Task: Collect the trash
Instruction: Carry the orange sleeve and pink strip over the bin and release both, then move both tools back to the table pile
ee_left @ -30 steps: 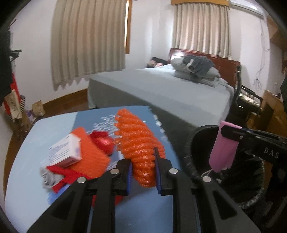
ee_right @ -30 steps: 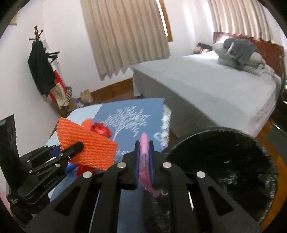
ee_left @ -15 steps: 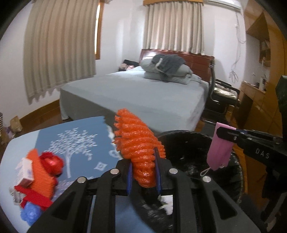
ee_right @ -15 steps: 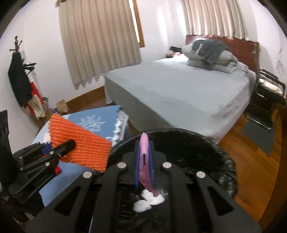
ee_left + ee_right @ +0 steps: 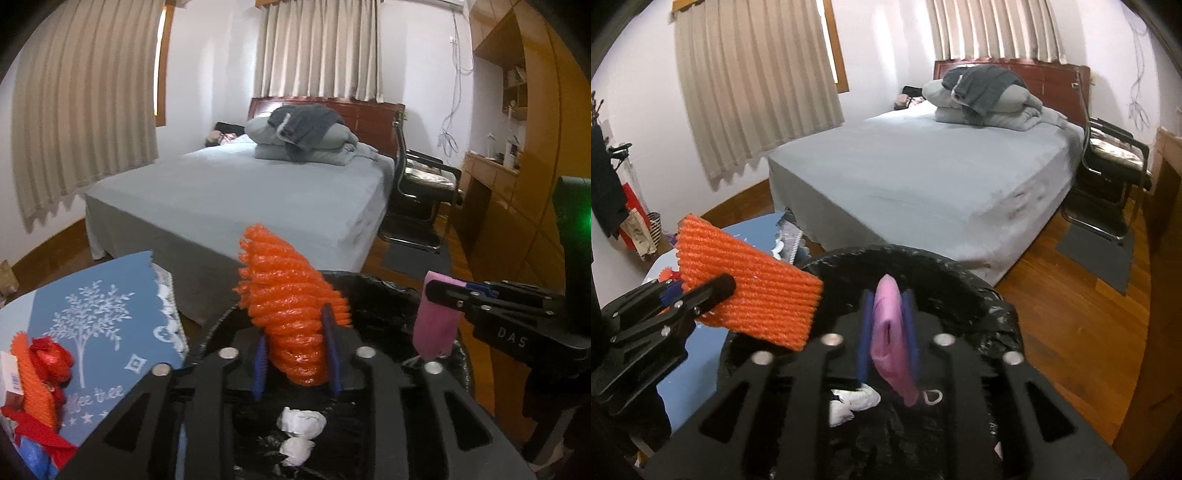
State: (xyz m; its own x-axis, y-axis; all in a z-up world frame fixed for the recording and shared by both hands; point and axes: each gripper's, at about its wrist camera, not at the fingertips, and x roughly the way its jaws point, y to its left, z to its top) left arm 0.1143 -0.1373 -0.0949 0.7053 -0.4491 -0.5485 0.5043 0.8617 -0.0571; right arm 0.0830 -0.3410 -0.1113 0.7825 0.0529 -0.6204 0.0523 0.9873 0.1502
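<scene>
Holding both bits of trash over the bin

Left claw point(image 5: 295, 354) clenched on the orange foam fruit net point(image 5: 291, 306), right claw point(image 5: 888, 336) pinching a pink face mask point(image 5: 892, 339), both above the black-lined trash bin point(image 5: 960, 273) beside the counter point(image 5: 122, 321), probably so they drop in.

Table point(image 5: 22, 317): pale top, blue cloth point(image 5: 110, 295) with white tree print and lace edge laid on it. On the cloth at its near left: orange foam net point(image 5: 33, 373), crumpled red wrapper point(image 5: 51, 356), red strip point(image 5: 37, 432), small white box point(image 5: 9, 376) partly cut off by the frame edge.

Wood floor point(image 5: 1071, 317): carries bed point(image 5: 923, 177), black chair point(image 5: 1115, 166), grey mat point(image 5: 1097, 254). Bin point(image 5: 960, 266) with black liner stands just beside the table; white wads point(image 5: 301, 424) lie inside.

Bed: folded grey bedding point(image 5: 990, 99) piled near the headboard.
</scene>
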